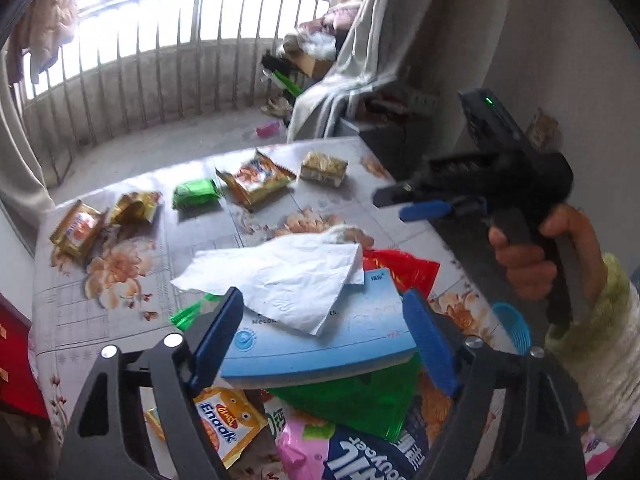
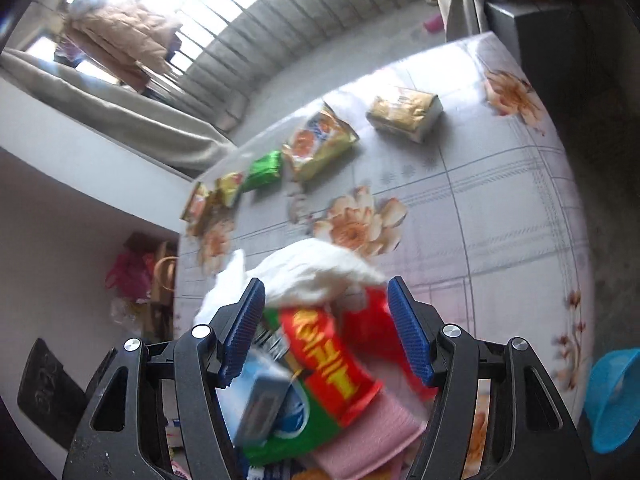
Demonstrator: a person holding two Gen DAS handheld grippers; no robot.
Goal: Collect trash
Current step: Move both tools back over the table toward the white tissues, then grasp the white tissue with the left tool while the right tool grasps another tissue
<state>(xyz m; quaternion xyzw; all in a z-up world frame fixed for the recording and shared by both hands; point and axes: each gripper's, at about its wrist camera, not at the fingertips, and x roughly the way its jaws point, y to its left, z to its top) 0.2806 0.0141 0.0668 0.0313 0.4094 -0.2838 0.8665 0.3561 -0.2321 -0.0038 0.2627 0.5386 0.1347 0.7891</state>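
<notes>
A white tissue lies on a light blue tissue pack atop a heap of wrappers: a red and green bag, an orange Enaak packet, a pink wrapper. My left gripper is open, its blue pads on either side of the blue pack. My right gripper is open above the heap and also shows in the left wrist view, held off to the right. Farther on the table lie a green packet, an orange-yellow bag, a cracker pack and gold wrappers.
The table has a floral cloth. A blue plastic basket sits at its right edge. A balcony railing and curtain stand beyond. A dark cabinet is at the far right.
</notes>
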